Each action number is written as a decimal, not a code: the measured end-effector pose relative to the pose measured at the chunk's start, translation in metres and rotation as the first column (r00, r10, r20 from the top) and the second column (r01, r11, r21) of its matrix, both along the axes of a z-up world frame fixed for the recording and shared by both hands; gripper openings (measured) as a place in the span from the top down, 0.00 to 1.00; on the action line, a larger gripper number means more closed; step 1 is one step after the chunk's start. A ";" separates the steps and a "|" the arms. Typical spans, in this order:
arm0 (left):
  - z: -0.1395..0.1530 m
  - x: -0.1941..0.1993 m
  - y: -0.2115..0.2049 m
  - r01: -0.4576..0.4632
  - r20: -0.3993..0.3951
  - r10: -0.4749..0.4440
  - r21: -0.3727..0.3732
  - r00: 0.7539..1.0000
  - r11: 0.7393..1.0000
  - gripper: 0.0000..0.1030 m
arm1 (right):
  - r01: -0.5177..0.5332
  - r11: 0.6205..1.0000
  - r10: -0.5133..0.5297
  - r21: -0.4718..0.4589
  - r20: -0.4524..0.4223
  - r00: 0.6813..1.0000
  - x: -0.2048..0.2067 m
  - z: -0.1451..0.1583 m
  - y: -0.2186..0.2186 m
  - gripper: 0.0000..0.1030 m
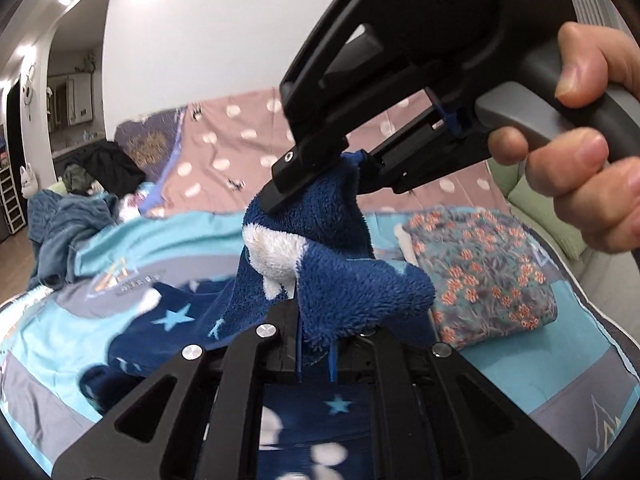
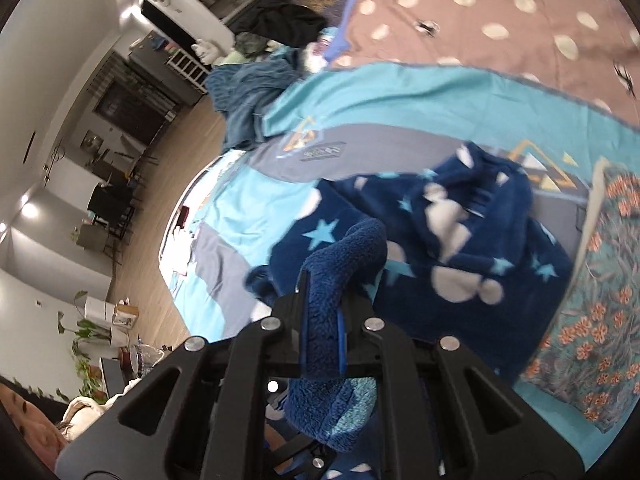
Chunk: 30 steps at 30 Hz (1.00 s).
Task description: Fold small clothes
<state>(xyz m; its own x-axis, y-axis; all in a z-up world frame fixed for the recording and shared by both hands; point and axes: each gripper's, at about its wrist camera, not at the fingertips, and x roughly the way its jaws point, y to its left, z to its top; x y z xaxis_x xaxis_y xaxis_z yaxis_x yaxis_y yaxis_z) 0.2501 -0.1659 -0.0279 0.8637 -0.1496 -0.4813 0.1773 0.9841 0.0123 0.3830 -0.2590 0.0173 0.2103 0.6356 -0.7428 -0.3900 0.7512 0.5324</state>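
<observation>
A small navy fleece garment (image 1: pixel 320 248) with white patches and light blue stars is lifted off the bed. My left gripper (image 1: pixel 316 340) is shut on its lower edge. My right gripper (image 1: pixel 320 172) shows from above in the left wrist view, shut on the upper corner of the same garment. In the right wrist view my right gripper (image 2: pixel 322 320) pinches a thick fold of the navy fleece (image 2: pixel 344 256), and the rest of the garment (image 2: pixel 460 240) lies spread on the bed behind.
A folded floral cloth (image 1: pixel 488 272) lies on the light blue and grey bedspread (image 1: pixel 52 328) to the right; it also shows in the right wrist view (image 2: pixel 600 300). A pink dotted sheet (image 1: pixel 224 148) lies beyond. A heap of blue and black clothes (image 1: pixel 72 216) sits far left.
</observation>
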 end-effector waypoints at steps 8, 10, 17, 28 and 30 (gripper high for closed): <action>-0.049 0.021 -0.037 0.087 -0.189 -0.084 0.007 0.978 0.996 0.91 | 0.068 0.997 -0.071 -0.034 -0.096 0.993 0.017 -0.077 -0.051 0.90; -0.061 0.021 -0.044 0.129 -0.237 -0.119 0.030 0.964 0.991 0.87 | 0.088 0.995 -0.094 -0.054 -0.120 0.988 0.018 -0.097 -0.060 0.90; -0.061 -0.002 -0.014 0.379 -0.405 -0.359 -0.031 0.841 0.925 0.52 | 0.151 0.966 -0.165 -0.211 -0.048 0.985 0.005 -0.131 -0.081 0.71; -0.033 0.034 0.198 0.262 -0.287 -0.411 -0.440 0.865 0.859 0.34 | 0.225 0.953 -0.146 -0.201 0.346 0.927 -0.074 -0.102 -0.017 0.39; -0.045 0.050 0.209 0.263 -0.306 -0.424 -0.451 0.853 0.853 0.34 | 0.204 0.945 -0.108 -0.257 0.342 0.933 -0.075 -0.121 0.001 0.40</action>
